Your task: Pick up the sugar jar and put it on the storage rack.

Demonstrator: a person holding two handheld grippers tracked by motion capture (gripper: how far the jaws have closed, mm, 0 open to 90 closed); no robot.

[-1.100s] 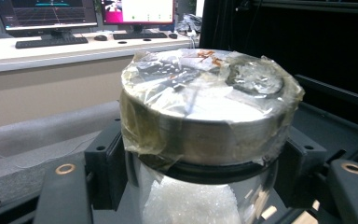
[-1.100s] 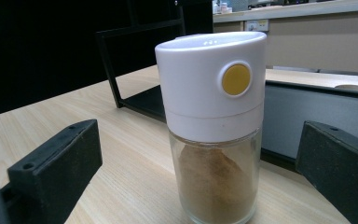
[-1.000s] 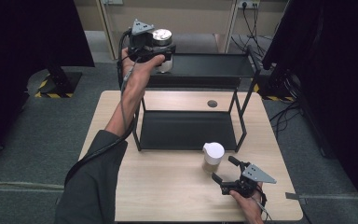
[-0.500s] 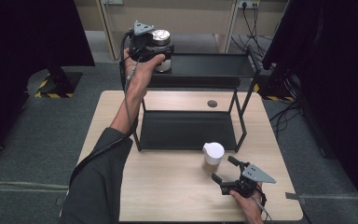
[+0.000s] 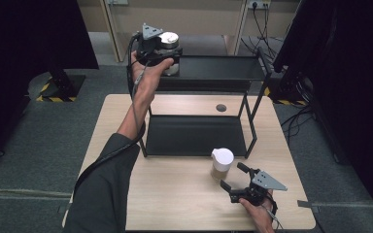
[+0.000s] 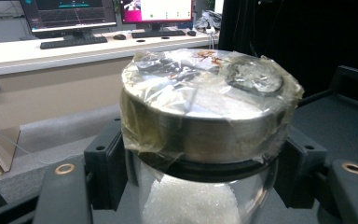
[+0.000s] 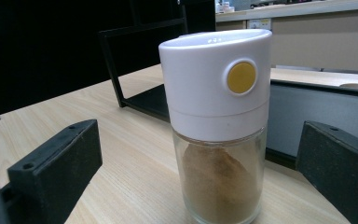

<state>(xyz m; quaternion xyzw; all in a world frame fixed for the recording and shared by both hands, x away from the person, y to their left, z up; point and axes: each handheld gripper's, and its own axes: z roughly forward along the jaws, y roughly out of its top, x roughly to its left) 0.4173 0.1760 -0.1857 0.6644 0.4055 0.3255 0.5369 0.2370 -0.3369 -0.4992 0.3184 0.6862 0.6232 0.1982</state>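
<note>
**Left claw gripping a jar at the rack's top shelf, right claw waiting by a spice shaker**

The left claw (image 5: pixel 167 51) is pinching a glass jar (image 6: pixel 205 140) just under its metal lid, which is wrapped in crinkled clear film. In the left gripper view white grains are showing through the glass below the lid, and both black jaws are pressing against the jar's sides. In the high view the person's left arm is stretching away from the worktop's near edge, and the jar is sitting at the left end of the top shelf of a black rack (image 5: pixel 252 73); whether its base is resting on the shelf or hanging just above it cannot be told.

The rack is standing on the far half of the worktop (image 5: pixel 175 194), its lower shelf lying close to the wood.

The right claw (image 5: pixel 233 177) is lying near the worktop's near right corner with its jaws spread wide. A spice shaker (image 7: pixel 216 126) with a white cap, a yellow button and brown powder inside is standing upright just ahead of those jaws, between them in the right gripper view but touching neither. The shaker is standing just in front of the rack's near right leg.
</note>
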